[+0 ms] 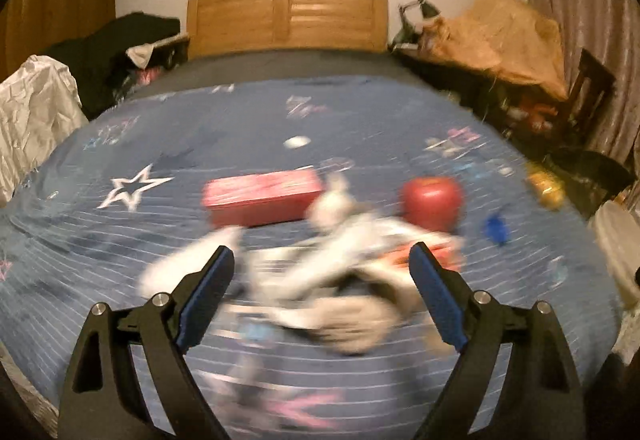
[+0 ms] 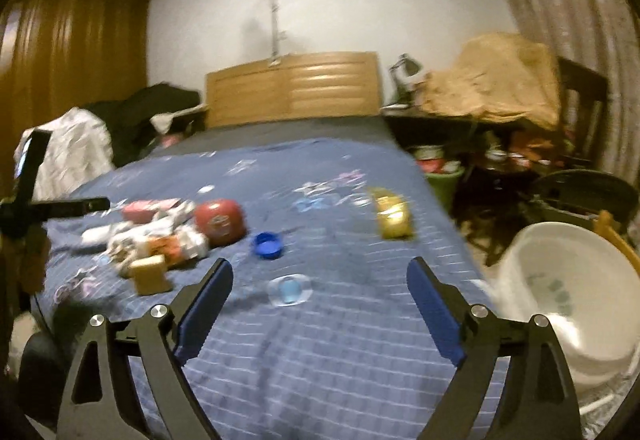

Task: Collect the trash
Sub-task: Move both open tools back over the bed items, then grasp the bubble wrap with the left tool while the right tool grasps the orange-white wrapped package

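Note:
Trash lies scattered on a bed with a blue star-print cover. In the blurred left wrist view, my left gripper is open above a heap of crumpled white wrappers, with no pad touching it. Behind the heap are a red box and a red round thing. My right gripper is open over the cover, holding nothing. A clear wrapper with a blue middle lies just beyond its fingers. Farther off are a blue cap, a tan box and a yellow packet.
A white tub stands off the bed's right side. A wooden headboard closes the far end. Cluttered furniture under a tan cloth fills the right side. Clothes are piled on the left.

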A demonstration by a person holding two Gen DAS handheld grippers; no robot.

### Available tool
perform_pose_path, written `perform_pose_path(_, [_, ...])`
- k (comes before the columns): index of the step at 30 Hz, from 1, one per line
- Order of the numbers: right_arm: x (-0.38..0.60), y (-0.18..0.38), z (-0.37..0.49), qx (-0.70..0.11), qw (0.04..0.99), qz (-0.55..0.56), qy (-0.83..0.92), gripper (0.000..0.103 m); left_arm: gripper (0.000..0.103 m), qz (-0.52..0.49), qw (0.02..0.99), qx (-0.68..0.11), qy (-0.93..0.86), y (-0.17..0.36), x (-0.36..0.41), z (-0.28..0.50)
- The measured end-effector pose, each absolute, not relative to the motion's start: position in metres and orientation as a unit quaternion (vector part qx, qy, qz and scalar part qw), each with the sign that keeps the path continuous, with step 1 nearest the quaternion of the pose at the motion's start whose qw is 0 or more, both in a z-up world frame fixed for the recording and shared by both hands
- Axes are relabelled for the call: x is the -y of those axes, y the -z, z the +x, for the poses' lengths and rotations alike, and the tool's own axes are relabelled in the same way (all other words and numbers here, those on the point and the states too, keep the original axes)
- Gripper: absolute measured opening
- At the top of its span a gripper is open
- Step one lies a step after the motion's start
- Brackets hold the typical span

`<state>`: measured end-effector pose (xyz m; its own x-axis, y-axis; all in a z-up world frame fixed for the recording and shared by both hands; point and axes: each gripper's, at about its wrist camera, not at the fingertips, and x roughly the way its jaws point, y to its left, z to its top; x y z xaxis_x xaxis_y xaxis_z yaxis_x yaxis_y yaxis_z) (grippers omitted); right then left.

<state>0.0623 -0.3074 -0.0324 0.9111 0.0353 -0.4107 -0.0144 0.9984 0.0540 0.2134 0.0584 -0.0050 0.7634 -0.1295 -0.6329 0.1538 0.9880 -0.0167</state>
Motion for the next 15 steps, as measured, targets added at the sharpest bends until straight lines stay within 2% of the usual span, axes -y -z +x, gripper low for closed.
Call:
perform_pose_path(4, [0.281, 0.039, 0.082, -0.234, 0.971, 0.019, -0.043, 0.09, 0.086, 0.052, 0.916, -0.379, 0.117, 0.02, -0.117, 0.25])
perform_pose_path(11, [0.247, 0.046, 0.107, -0.274, 0.958, 0.018, -0.082, 0.09, 0.085, 0.067, 0.881, -0.443, 0.154, 0.073, -0.152, 0.308])
perform_pose_path(13, [0.237, 0.044, 0.114, -0.282, 0.954, 0.018, -0.095, 0.09, 0.067, 0.06, 0.864, -0.47, 0.17, 0.091, -0.153, 0.315])
perform_pose_path(15, [0.227, 0.043, 0.12, -0.287, 0.952, 0.018, -0.108, 0.09, 0.054, 0.066, 0.868, -0.462, 0.169, 0.09, -0.153, 0.311])
